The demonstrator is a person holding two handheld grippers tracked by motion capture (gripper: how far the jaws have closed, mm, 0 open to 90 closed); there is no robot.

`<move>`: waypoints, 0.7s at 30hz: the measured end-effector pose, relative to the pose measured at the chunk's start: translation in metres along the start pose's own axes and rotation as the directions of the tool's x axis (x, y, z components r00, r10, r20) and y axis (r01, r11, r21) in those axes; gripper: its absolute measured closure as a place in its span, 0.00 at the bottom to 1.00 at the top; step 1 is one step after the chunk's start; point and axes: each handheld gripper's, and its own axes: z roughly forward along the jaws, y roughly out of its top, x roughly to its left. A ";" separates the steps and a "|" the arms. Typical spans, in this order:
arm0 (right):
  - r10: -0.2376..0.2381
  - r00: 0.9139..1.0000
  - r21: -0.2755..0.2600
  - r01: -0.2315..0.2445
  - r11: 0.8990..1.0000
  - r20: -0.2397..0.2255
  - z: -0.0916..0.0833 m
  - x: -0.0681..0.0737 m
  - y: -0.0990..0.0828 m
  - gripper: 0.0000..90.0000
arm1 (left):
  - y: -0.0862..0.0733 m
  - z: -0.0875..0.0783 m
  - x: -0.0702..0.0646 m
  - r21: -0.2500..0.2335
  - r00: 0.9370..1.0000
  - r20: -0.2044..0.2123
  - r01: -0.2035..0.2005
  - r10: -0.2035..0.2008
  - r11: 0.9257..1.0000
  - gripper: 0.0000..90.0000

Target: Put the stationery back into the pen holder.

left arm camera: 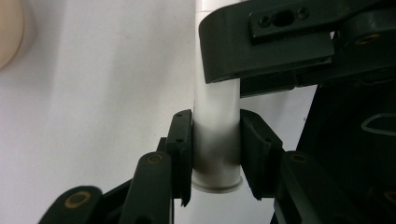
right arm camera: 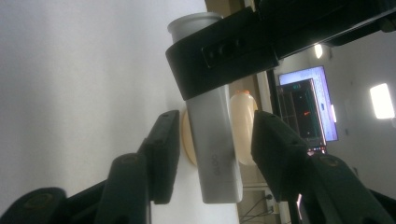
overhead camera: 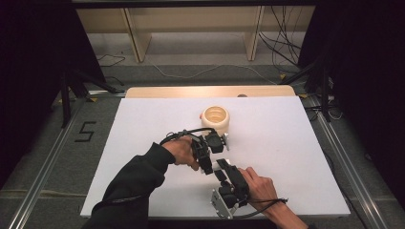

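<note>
A pale grey tube [left arm camera: 215, 116] is held above the white table [overhead camera: 143, 143], near its front middle. My left gripper [left arm camera: 215, 140] is shut on it, one pad pressed to each side just above the tube's flared end. In the right gripper view the same tube [right arm camera: 215, 140] stands between the jaws of my right gripper [right arm camera: 212, 149], with a gap on each side, so that gripper is open. The left gripper's black jaw [right arm camera: 219, 56] crosses the tube higher up. In the high view the left gripper [overhead camera: 206, 164] and right gripper [overhead camera: 222, 168] meet tip to tip.
A cream bowl [overhead camera: 215, 118] stands on the table behind the grippers. A wooden strip [overhead camera: 210, 91] runs along the table's far edge. Stand legs [overhead camera: 67, 90] and cables [overhead camera: 282, 47] lie on the floor beyond. A lit screen [right arm camera: 306, 107] glows far off.
</note>
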 end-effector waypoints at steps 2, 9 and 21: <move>0.004 1.000 0.007 -0.004 1.000 -0.005 0.000 0.001 0.000 0.62 | 0.000 0.000 0.000 0.002 1.000 0.003 0.000 0.000 1.000 0.74; -0.053 0.999 0.004 0.053 0.999 0.009 0.001 0.001 0.000 0.68 | 0.002 -0.001 0.000 0.004 1.000 0.006 0.004 -0.004 1.000 0.74; -0.074 0.997 0.003 0.074 0.997 0.019 0.002 0.004 0.002 0.75 | 0.004 -0.002 0.000 0.013 1.000 0.009 0.003 -0.003 1.000 0.74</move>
